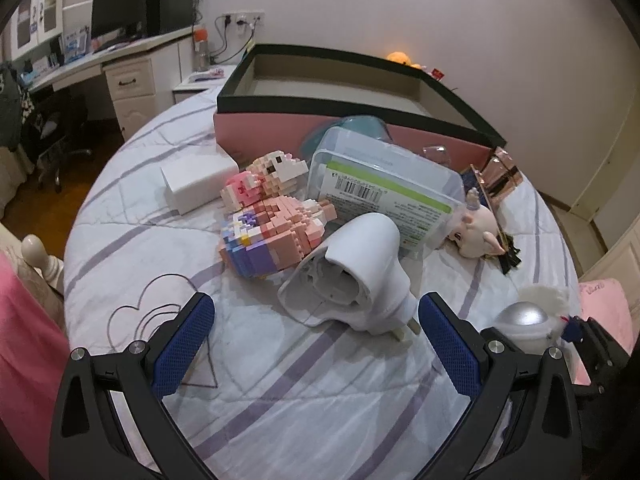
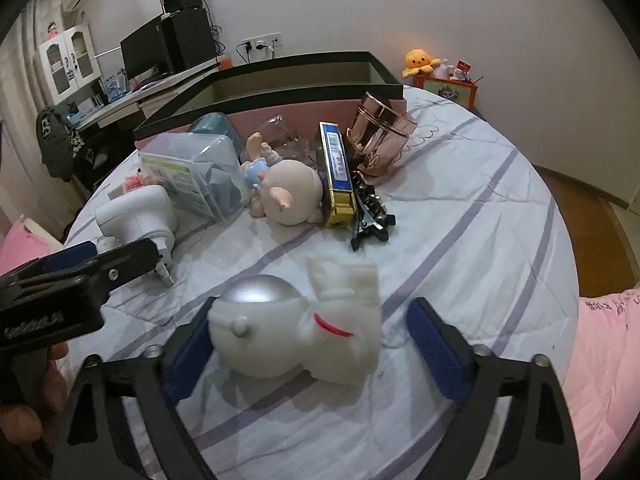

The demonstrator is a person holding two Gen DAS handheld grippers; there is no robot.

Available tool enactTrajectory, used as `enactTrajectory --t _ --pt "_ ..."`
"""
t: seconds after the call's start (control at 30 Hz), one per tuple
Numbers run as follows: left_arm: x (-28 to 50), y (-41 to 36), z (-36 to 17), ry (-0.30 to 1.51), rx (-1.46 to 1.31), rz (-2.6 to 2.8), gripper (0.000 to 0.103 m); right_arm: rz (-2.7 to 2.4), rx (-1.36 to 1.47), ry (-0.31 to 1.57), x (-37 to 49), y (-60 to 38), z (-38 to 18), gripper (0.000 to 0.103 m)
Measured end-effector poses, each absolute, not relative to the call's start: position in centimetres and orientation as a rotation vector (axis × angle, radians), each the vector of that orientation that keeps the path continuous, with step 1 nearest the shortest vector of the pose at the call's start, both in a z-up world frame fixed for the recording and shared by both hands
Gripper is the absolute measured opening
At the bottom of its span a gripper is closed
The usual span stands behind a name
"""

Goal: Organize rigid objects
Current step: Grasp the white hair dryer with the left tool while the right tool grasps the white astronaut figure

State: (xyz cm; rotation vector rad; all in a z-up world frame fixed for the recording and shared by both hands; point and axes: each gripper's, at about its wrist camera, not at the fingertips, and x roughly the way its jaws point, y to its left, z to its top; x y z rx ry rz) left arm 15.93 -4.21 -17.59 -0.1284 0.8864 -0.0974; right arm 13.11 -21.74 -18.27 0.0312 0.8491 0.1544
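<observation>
Toys and boxes lie on a white bed cover with purple stripes [image 1: 280, 400]. My left gripper [image 1: 316, 344] is open just in front of a white plug adapter [image 1: 360, 272], which also shows in the right wrist view [image 2: 136, 216]. My right gripper [image 2: 316, 352] is open around a white figurine with a silver dome [image 2: 296, 332]; its left pad touches the figurine. A pink-and-black open box [image 1: 352, 92] stands behind the pile. A pink block model [image 1: 268, 224], a white box [image 1: 196, 184] and a clear plastic case [image 1: 384, 188] lie before it.
A piglet doll [image 2: 288, 192], a blue-and-gold box [image 2: 336, 172], black clips [image 2: 370, 216] and a rose-gold cup [image 2: 380, 136] lie at the right of the pile. A desk with a monitor [image 1: 120, 16] stands to the left. A pink pillow [image 2: 608, 360] lies at right.
</observation>
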Motion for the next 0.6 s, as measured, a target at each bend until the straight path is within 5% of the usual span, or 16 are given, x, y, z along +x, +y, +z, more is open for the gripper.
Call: enactTrajectory --t 0.33,0.5,0.6 --pt "17.6 -4.6 -18.3 0.891 -0.173 -0.061 0.101 0.184 0.007 0.846 13.7 -22.2 -18.4 0.073" --pt "17.2 -3.7 -17.9 0.867 -0.199 -0.098 0.075 0.18 0.0 0.851 13.7 -22.0 -18.3 0.073" --pt "16.8 -3.0 -17.8 0.864 -0.214 -0.121 0.072 0.169 -0.013 0.857 13.7 -21.8 -18.4 0.073"
